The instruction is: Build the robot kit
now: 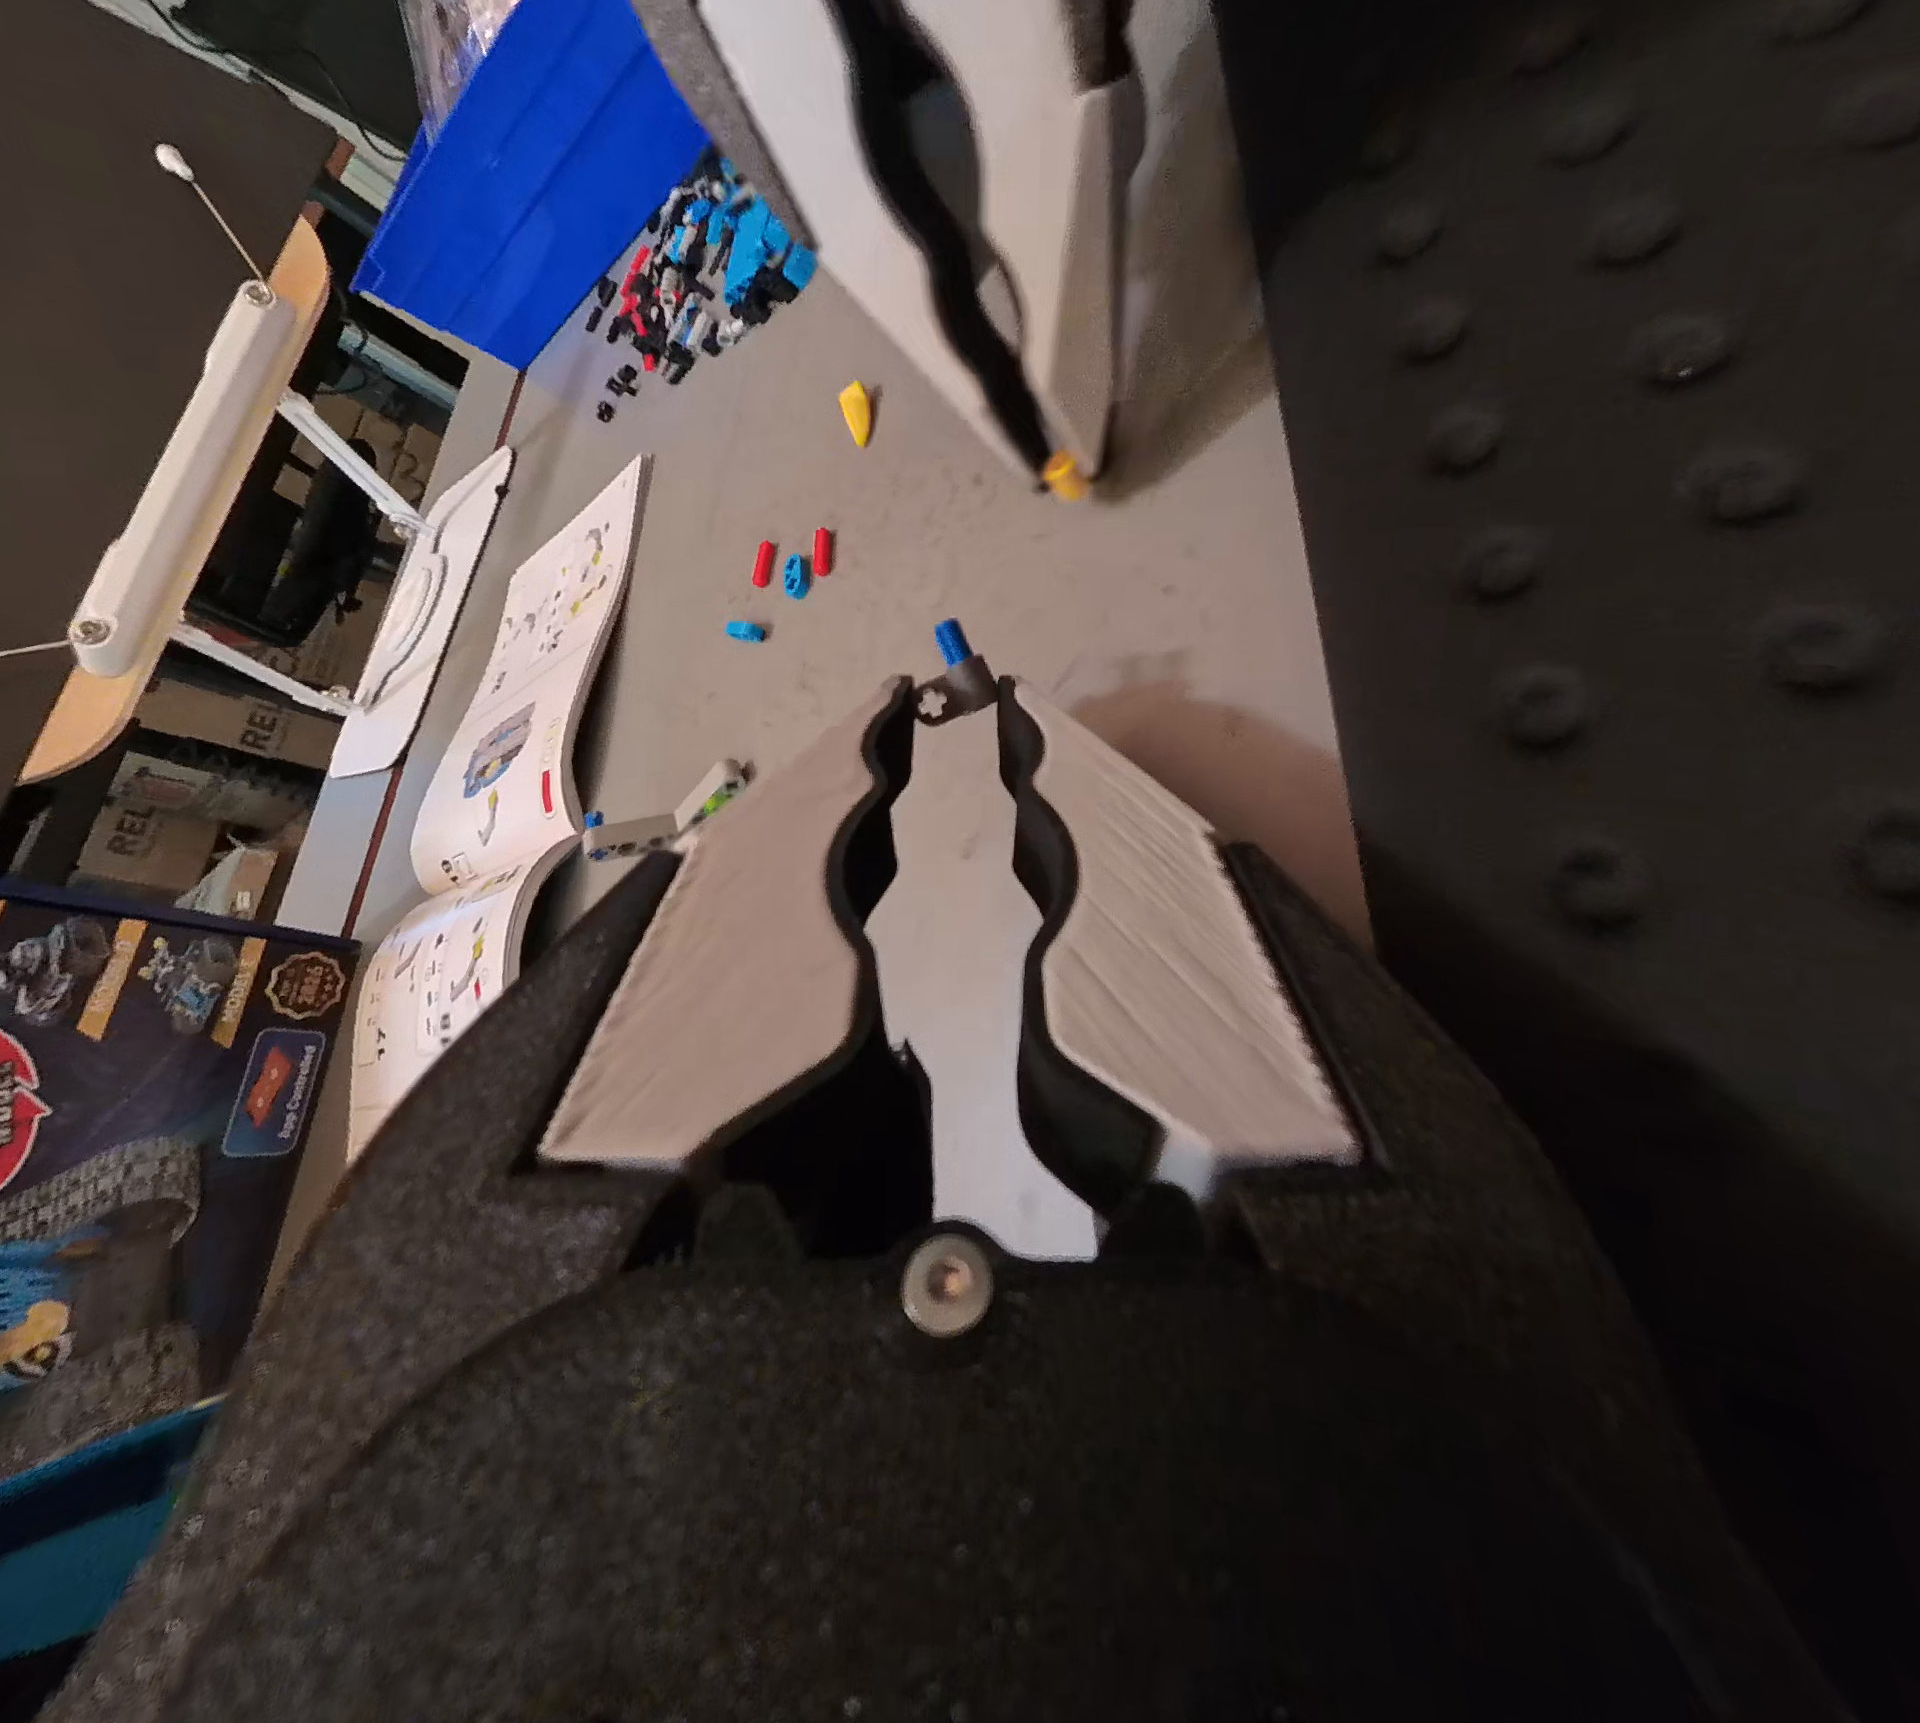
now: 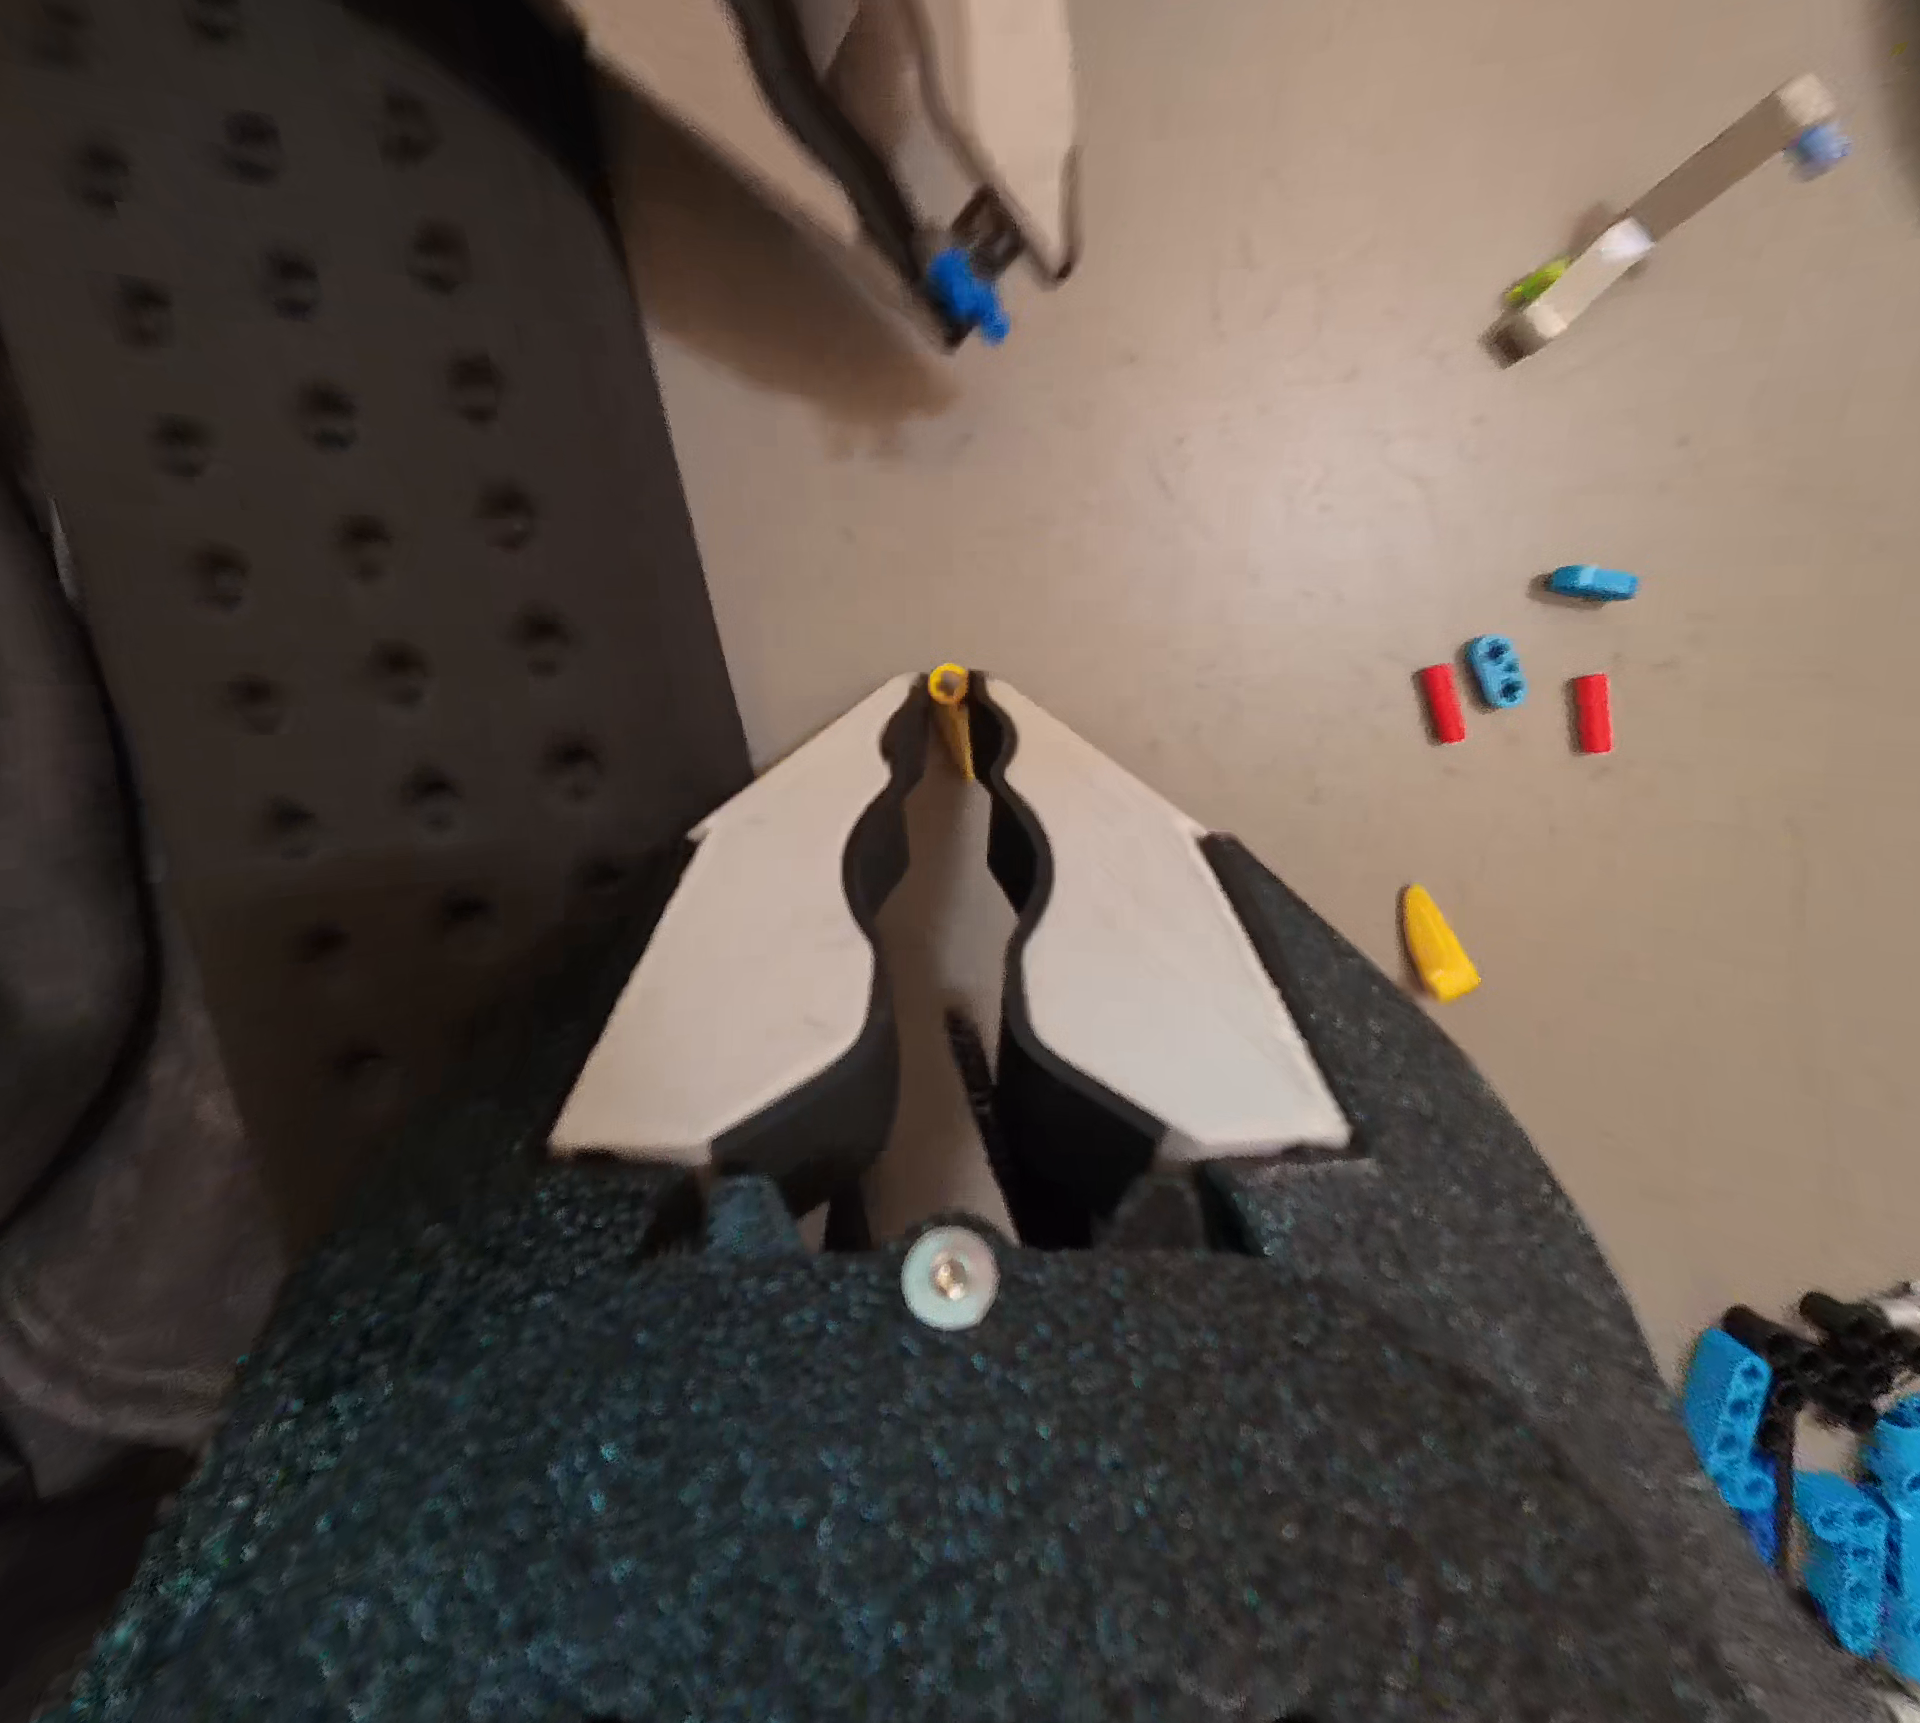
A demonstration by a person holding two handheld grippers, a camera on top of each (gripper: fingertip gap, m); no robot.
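My left gripper [image 1: 954,699] is shut on a small dark grey connector piece [image 1: 961,699] with a cross hole; a blue pin [image 1: 948,639] sticks out of it. It also shows in the right wrist view [image 2: 966,271], above the table. My right gripper [image 2: 948,686] is shut on a small yellow tube piece [image 2: 950,709], pinched at the fingertips. In the left wrist view the right gripper [image 1: 1060,473] hangs over the grey table [image 1: 1039,572] with the yellow piece [image 1: 1065,473] at its tip.
Loose parts lie on the table: two red pins [image 2: 1440,703], blue pieces [image 2: 1496,670], a yellow wedge [image 2: 1436,944], a grey beam [image 2: 1662,219]. A pile of parts [image 1: 707,260], a blue bin [image 1: 540,167], an open booklet [image 1: 520,738] and a box [image 1: 135,1102] lie leftward. A black studded mat [image 1: 1610,426] borders the table. The tips of one gripper are about 6 centimetres away from the tips of the other.
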